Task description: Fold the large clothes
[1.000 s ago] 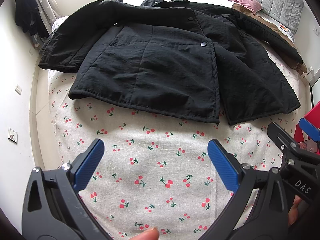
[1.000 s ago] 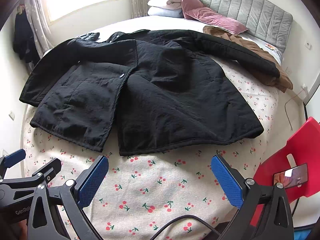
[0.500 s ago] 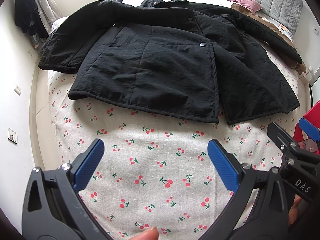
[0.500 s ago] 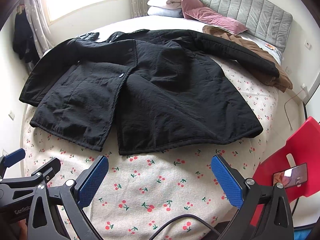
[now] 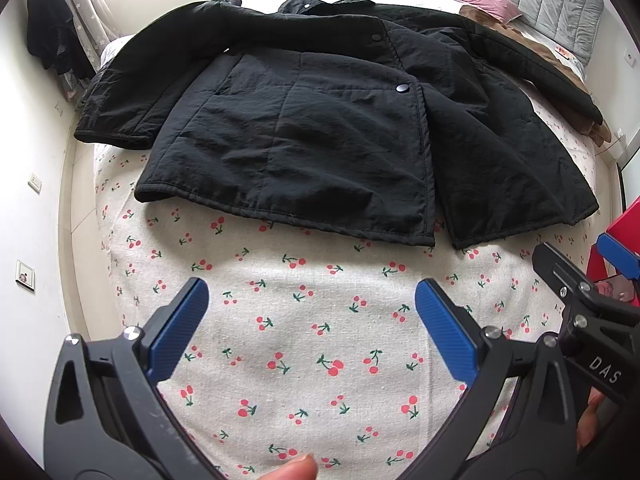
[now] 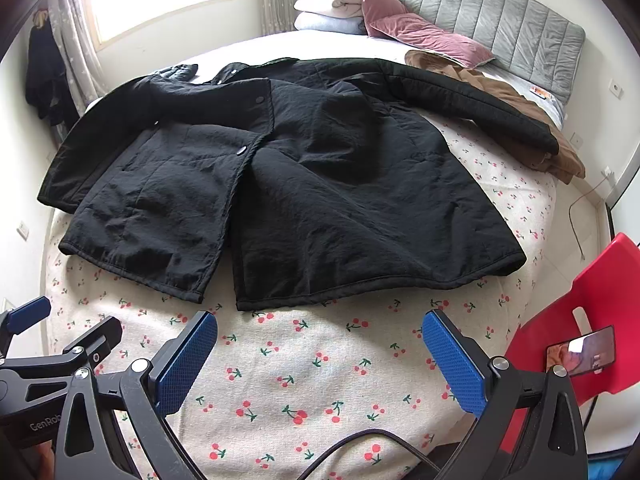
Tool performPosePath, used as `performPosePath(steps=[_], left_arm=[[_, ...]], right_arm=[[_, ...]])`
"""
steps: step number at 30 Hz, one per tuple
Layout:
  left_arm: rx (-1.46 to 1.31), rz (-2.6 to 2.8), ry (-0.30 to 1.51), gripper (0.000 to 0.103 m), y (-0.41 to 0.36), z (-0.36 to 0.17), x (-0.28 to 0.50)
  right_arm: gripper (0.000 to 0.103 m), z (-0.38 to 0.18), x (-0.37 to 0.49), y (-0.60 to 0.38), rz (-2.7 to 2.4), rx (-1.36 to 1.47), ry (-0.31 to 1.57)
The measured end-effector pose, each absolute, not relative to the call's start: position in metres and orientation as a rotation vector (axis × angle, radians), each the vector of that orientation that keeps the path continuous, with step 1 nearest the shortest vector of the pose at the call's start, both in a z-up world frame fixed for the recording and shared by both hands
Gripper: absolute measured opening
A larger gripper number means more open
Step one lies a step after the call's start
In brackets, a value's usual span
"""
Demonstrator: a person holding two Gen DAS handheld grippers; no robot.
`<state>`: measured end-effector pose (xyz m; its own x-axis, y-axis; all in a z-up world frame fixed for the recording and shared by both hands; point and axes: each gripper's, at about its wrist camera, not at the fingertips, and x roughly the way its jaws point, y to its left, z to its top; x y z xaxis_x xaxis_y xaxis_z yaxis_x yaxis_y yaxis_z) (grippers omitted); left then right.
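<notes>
My left gripper [image 5: 312,320] and right gripper [image 6: 320,356] both hover with fingers spread wide, gripping nothing — over the cherry-print bedsheet [image 5: 320,344]. The black quilted jacket [image 6: 280,184] lies flat just beyond them, sleeves out — front panels overlapping.

Black jacket [image 5: 304,136] marginally nearer both views.
</notes>
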<state>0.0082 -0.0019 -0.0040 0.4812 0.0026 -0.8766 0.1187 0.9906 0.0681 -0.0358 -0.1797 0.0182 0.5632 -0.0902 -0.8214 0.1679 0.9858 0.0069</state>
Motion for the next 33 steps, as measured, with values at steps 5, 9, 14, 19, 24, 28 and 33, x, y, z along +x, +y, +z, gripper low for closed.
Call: performPosePath(steps=[5, 9, 14, 19, 24, 28, 33], left_arm=[[0.125, -0.070, 1.068, 0.103, -0.0021, -0.0039, 0.0080], [0.127, -0.071, 1.068, 0.103, -0.0022, -0.0039, 0.0082], [0.129, -0.075, 1.068, 0.103, -0.0045, -0.0032, 0.0067], [0.137, -0.077, 1.071, 0.103, -0.0083, -0.0051, 0.0088], [0.138, -0.077, 1.073, 0.103, -0.0077, -0.0063, 0.0098], [0.139, -0.077, 1.071, 0.103, -0.0067, -0.0064, 0.0107], [0.133, -0.071, 1.066, 0.103, -0.0034, -0.0054, 0.0145]], right_arm=[[0.103, 0.0182, -0.0358, -0.1798, -0.153, 0.088, 0.960], [0.103, 0.0181, -0.0367, -0.1808, -0.152, 0.091, 0.959], [0.103, 0.0177, -0.0369, -0.1823, -0.157, 0.089, 0.966], [0.103, 0.0189, -0.0368, -0.1841, -0.160, 0.093, 0.965], [0.103, 0.0186, -0.0354, -0.1849, -0.158, 0.095, 0.968], [0.103, 0.0191, -0.0351, -0.1859, -0.157, 0.094, 0.967], [0.103, 0.0199, -0.0327, -0.1874, -0.160, 0.090, 0.965]])
